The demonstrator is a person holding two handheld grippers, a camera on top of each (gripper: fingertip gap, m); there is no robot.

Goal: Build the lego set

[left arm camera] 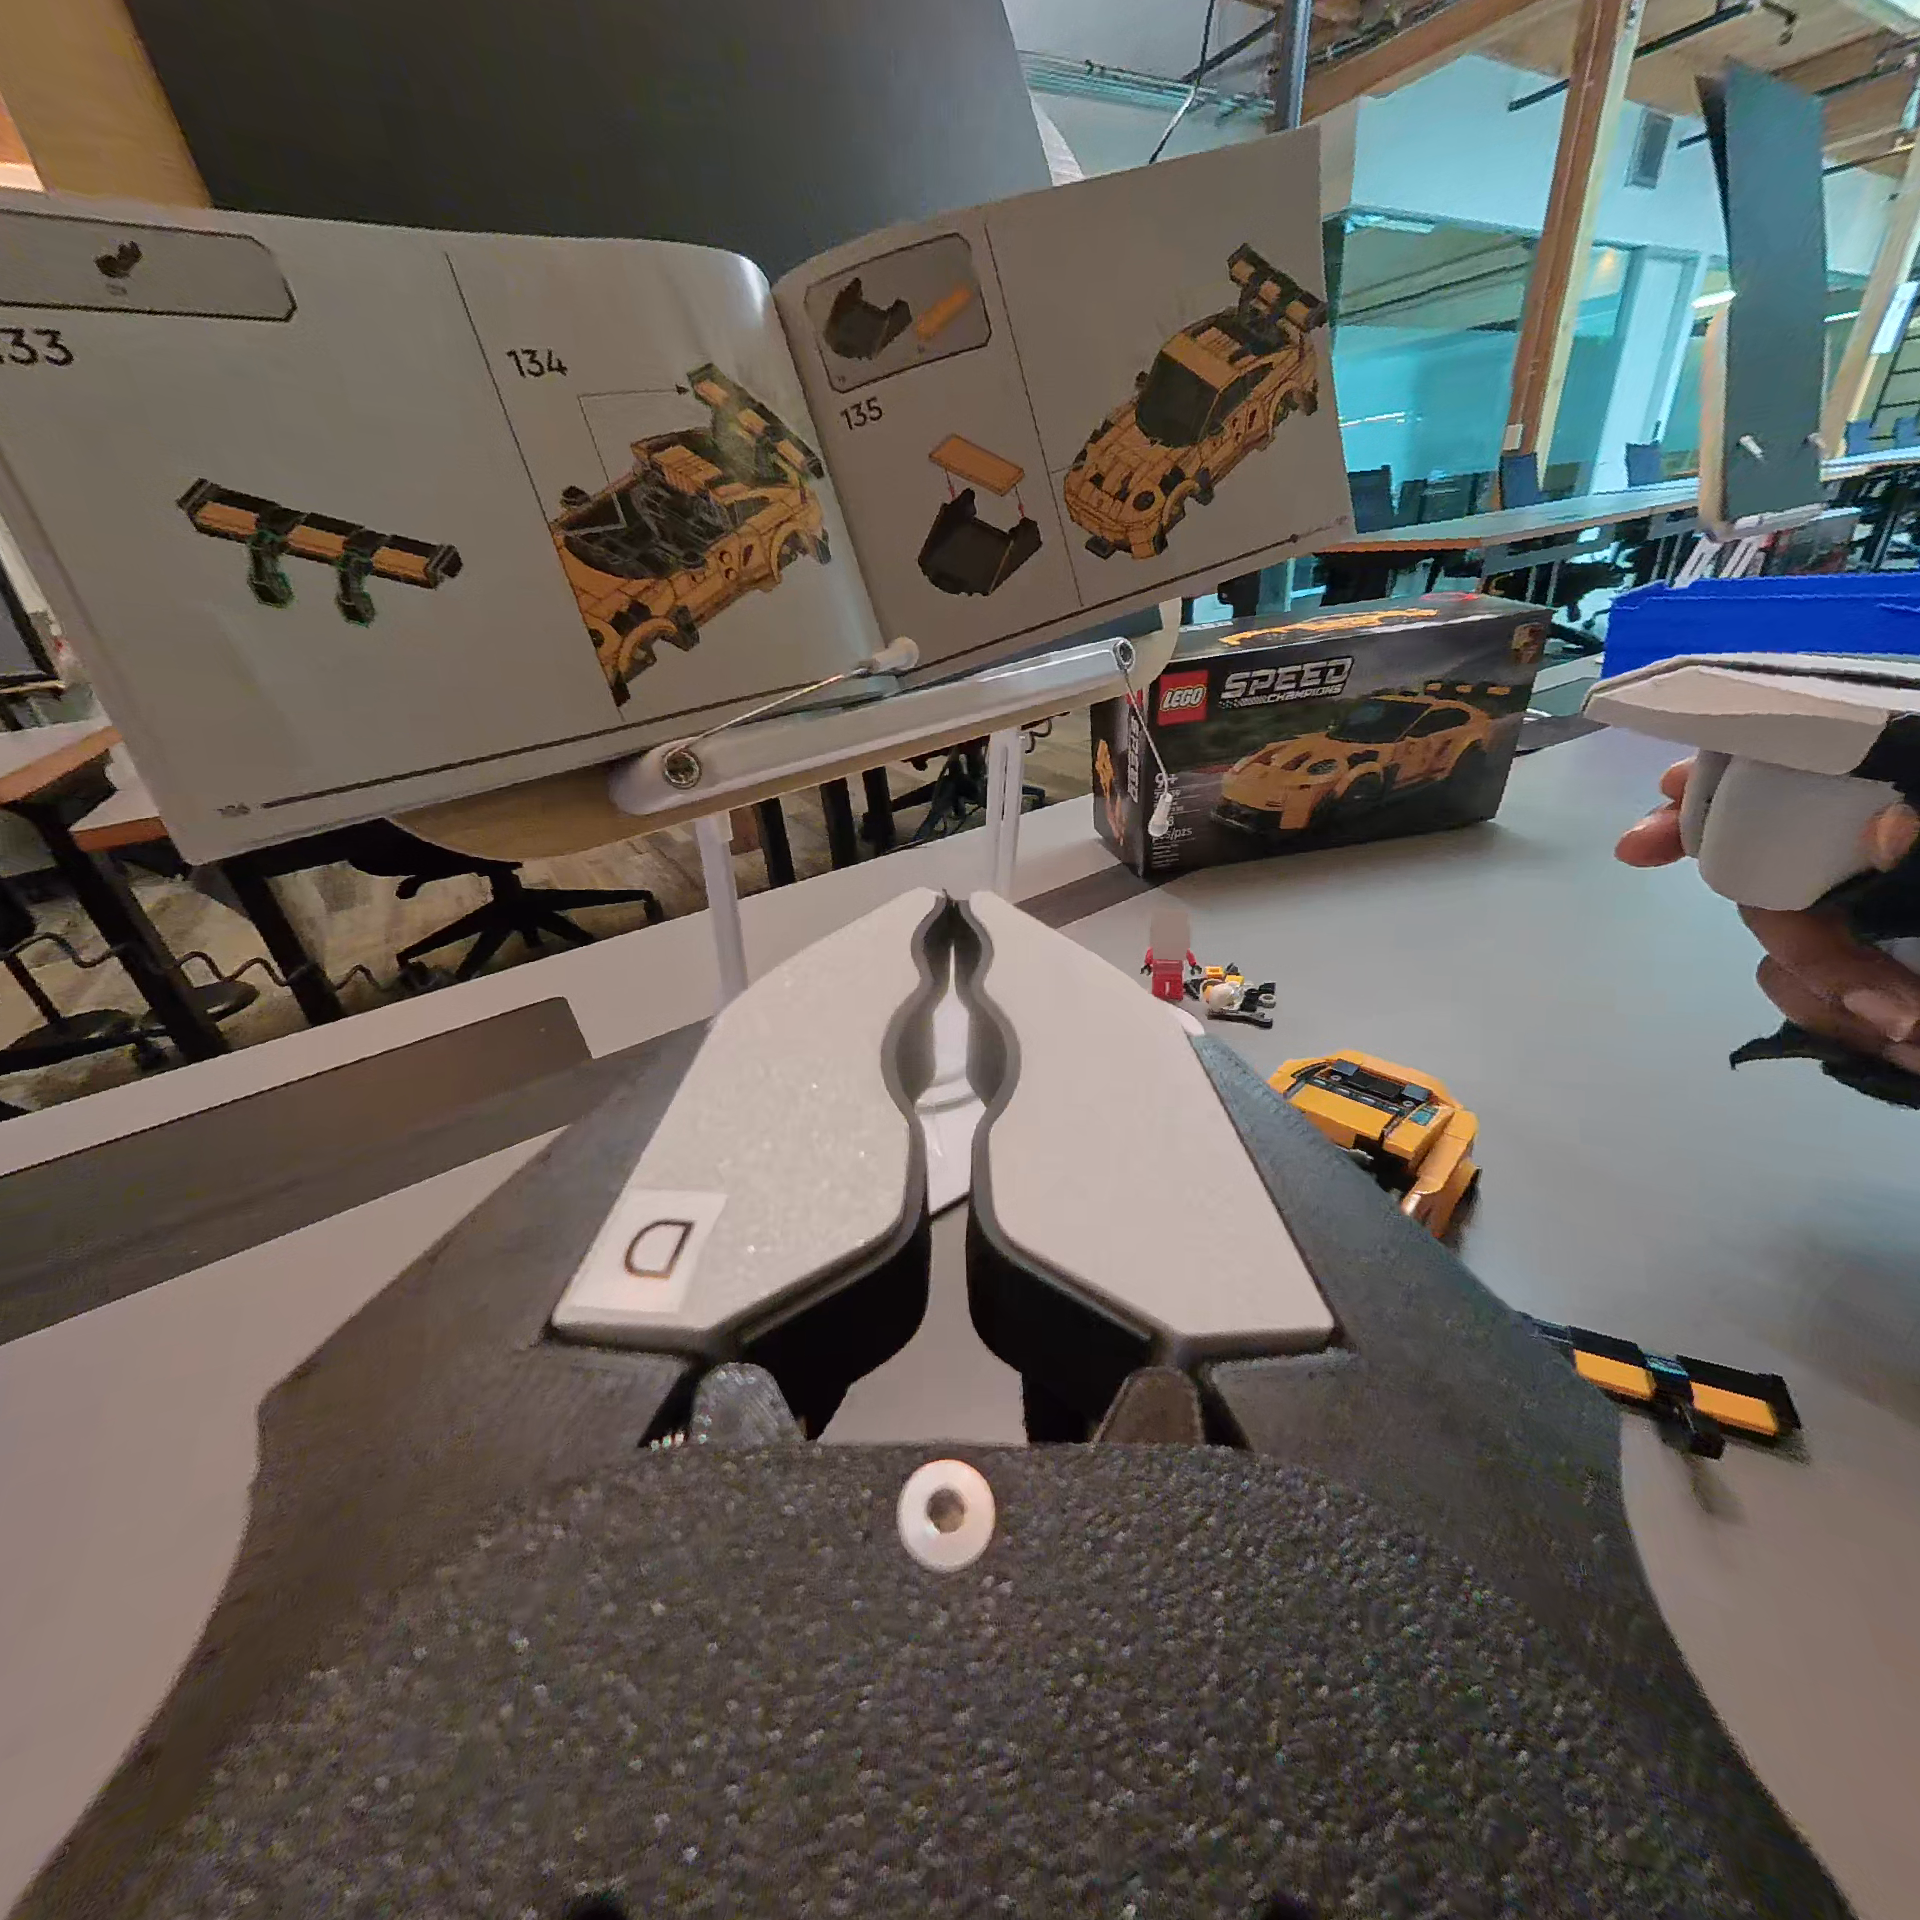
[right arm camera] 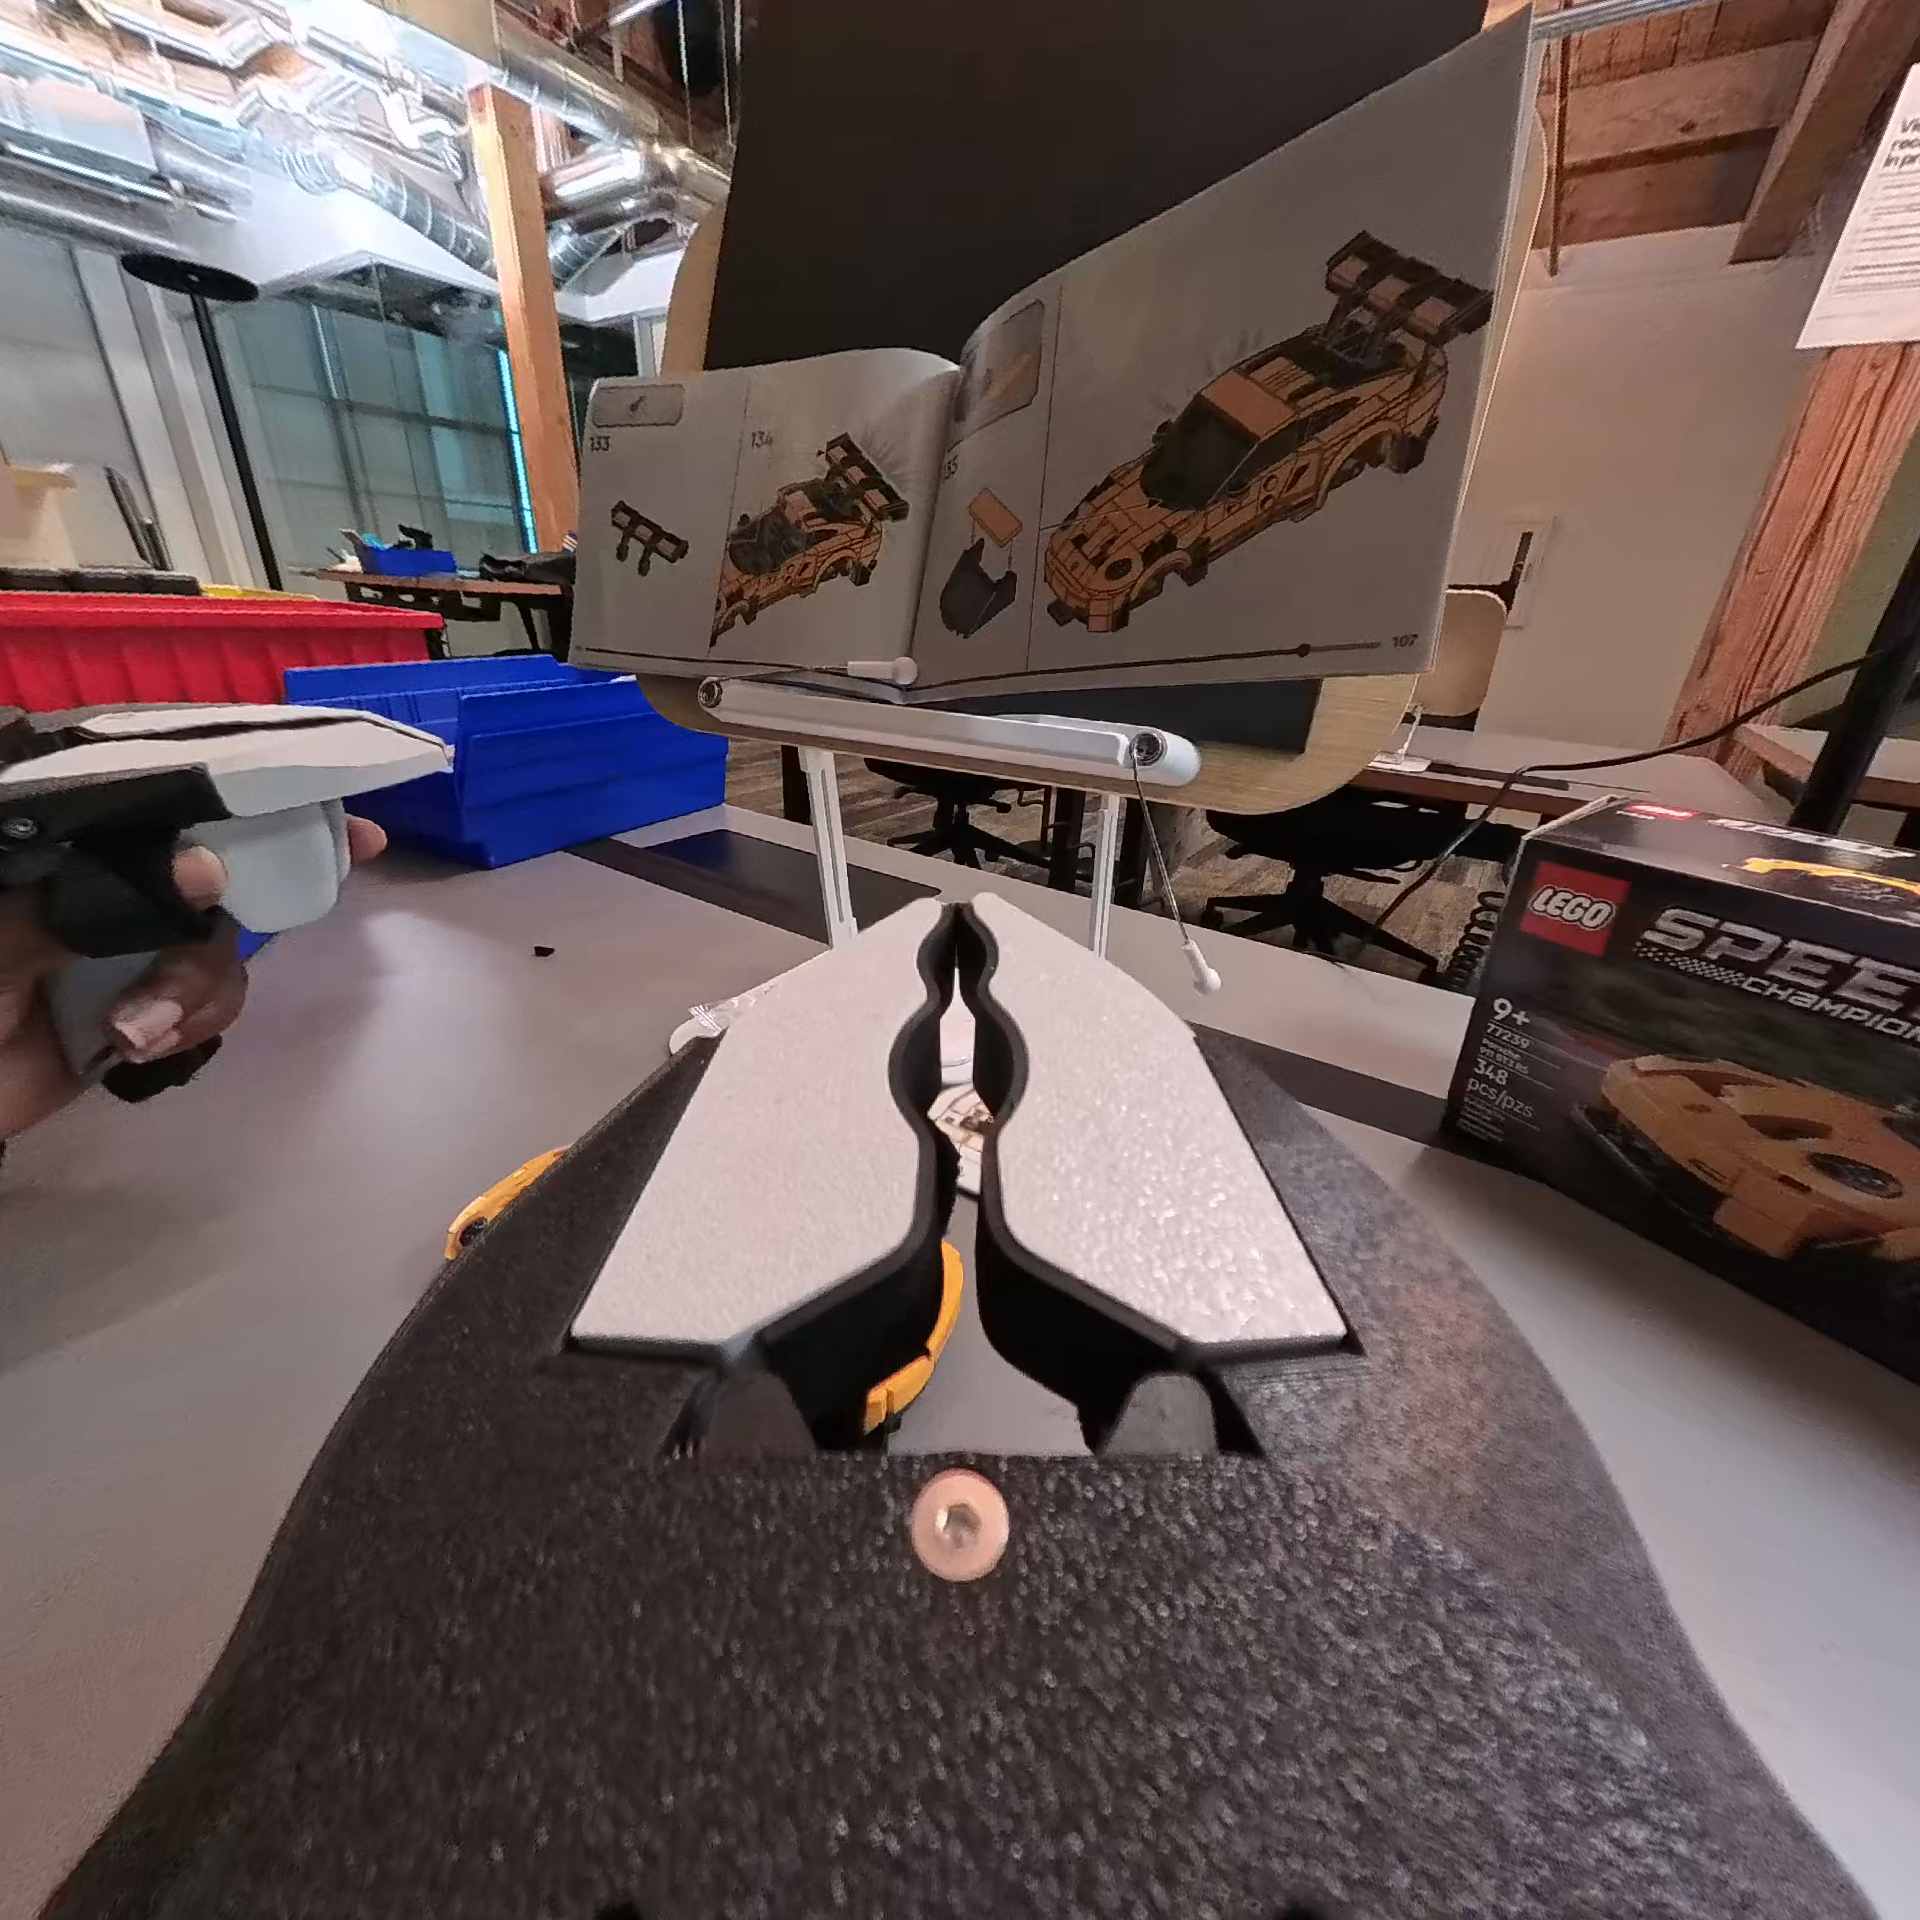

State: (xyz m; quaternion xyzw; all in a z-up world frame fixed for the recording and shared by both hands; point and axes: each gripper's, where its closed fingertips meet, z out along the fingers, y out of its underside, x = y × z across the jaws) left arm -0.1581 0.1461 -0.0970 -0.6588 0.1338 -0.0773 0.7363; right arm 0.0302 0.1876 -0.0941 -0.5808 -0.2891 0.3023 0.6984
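In the left wrist view my left gripper (left arm camera: 948, 912) is shut, its pads touching at the tips with nothing between them. It hovers over the grey table (left arm camera: 1558, 1039). A partly built yellow car (left arm camera: 1371, 1122) sits to its right, and a black and yellow spoiler piece (left arm camera: 1683, 1392) lies nearer. In the right wrist view my right gripper (right arm camera: 956, 916) is also shut, pads touching and nothing between them. The yellow car (right arm camera: 914, 1351) lies beneath it and is mostly hidden. Each gripper shows side-on in the other's view: the right gripper (left arm camera: 1621, 704) and the left gripper (right arm camera: 421, 743).
An open instruction booklet (left arm camera: 665, 478) rests on a white stand (left arm camera: 883, 717) behind the work area. The set's box (left arm camera: 1320, 727) stands at the back right. A red minifigure with small loose parts (left arm camera: 1210, 982) lies near it. Blue bins (right arm camera: 520, 748) and a red bin (right arm camera: 156, 644) stand to the left. One gripper's finger ends stand about 20 cm off the other's.
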